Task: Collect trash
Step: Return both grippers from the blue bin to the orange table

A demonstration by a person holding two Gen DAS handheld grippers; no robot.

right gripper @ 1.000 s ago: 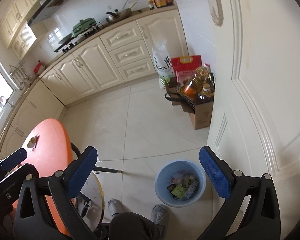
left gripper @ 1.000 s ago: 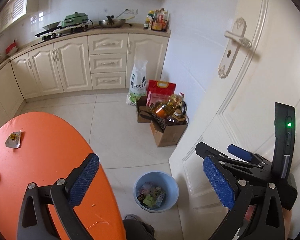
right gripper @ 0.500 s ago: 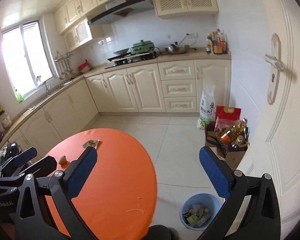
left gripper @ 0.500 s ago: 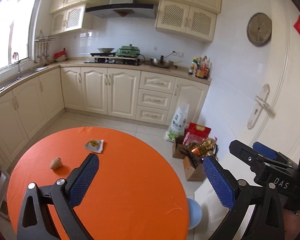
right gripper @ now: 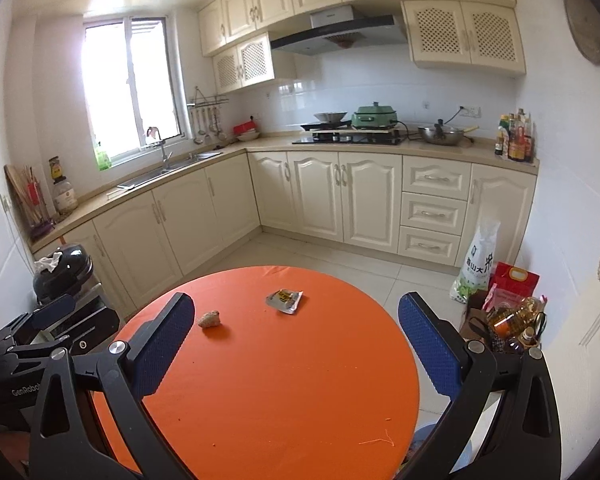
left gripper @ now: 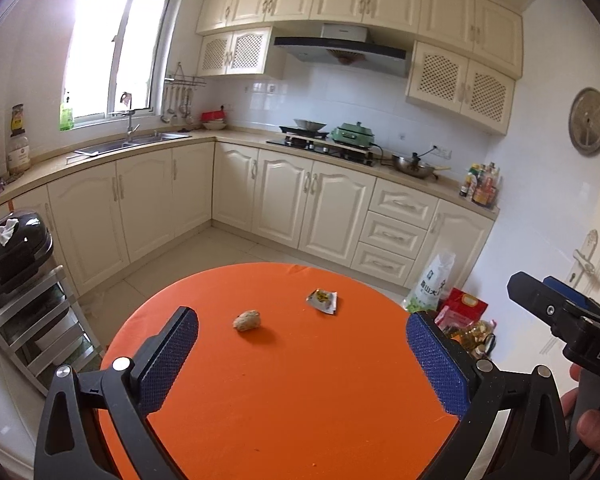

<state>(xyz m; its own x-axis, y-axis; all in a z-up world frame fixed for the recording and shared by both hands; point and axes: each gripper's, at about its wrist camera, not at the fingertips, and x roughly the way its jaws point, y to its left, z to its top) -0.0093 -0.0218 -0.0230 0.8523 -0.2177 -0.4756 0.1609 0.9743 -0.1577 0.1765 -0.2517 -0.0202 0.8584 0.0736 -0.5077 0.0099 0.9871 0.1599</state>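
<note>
Both sets of jaws stand wide apart and grip nothing, held side by side above the near part of the round orange table (left gripper: 300,400). Ahead of the left gripper (left gripper: 300,360), a small brownish lump (left gripper: 247,320) lies on the cloth, beyond the fingertips and closer to the left finger than the right. Farther out, well apart from the lump and nearer the table's far edge, lies a torn silver wrapper (left gripper: 322,301). From the right gripper (right gripper: 296,354) the same lump (right gripper: 209,319) sits just past its left fingertip, and the wrapper (right gripper: 284,300) lies farther on, between the two fingers' lines. A blue bin rim (right gripper: 424,436) peeks from under the table near the right finger.
</note>
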